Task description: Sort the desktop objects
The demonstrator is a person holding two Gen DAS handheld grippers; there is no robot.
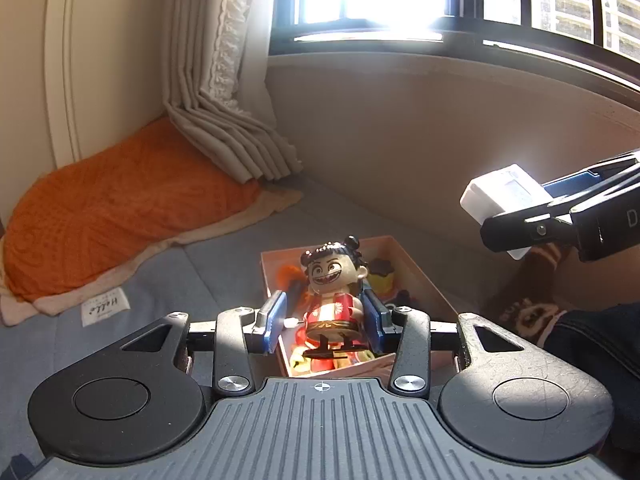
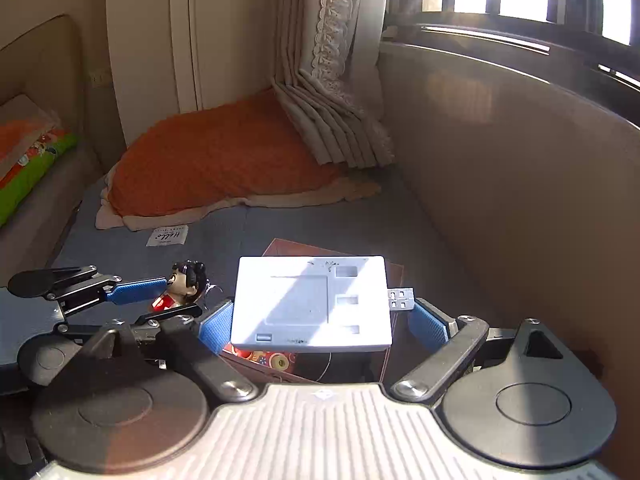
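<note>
Left gripper: black two-finger gripper with blue ribbed pads (image 1: 324, 322), nearest the lens in the left wrist view, clamped on a toy held upright between the pads; seen from the side in the right wrist view (image 2: 160, 294).
Right gripper: matching black gripper with blue pads (image 2: 322, 322), jaws set wide and closed on the two short ends of a flat box; in the left wrist view it enters from the right edge (image 1: 532, 208).
Bed surface: grey-blue quilted mattress (image 1: 168, 280) with a small white fabric label reading "Hello" (image 1: 105, 307).
Blanket: orange knitted blanket with a beige edge (image 1: 116, 208), heaped in the far left corner under a beige pleated curtain (image 1: 216, 100).
Window: dark-framed window (image 1: 480, 0), very bright, above a beige padded wall.
Storage box: pink open cardboard box (image 1: 424, 280) on the mattress, directly below the toy, holding small colourful items too jumbled to tell apart.
White box: flat rectangular white plastic device (image 2: 312, 304) with recessed slots and a metal USB plug (image 2: 400, 299) at its right end, held in the air above the pink box.
Toy: grinning doll figure with black hair buns and a red flowered top (image 1: 332, 292), on a round black base, lifted over the pink box.
</note>
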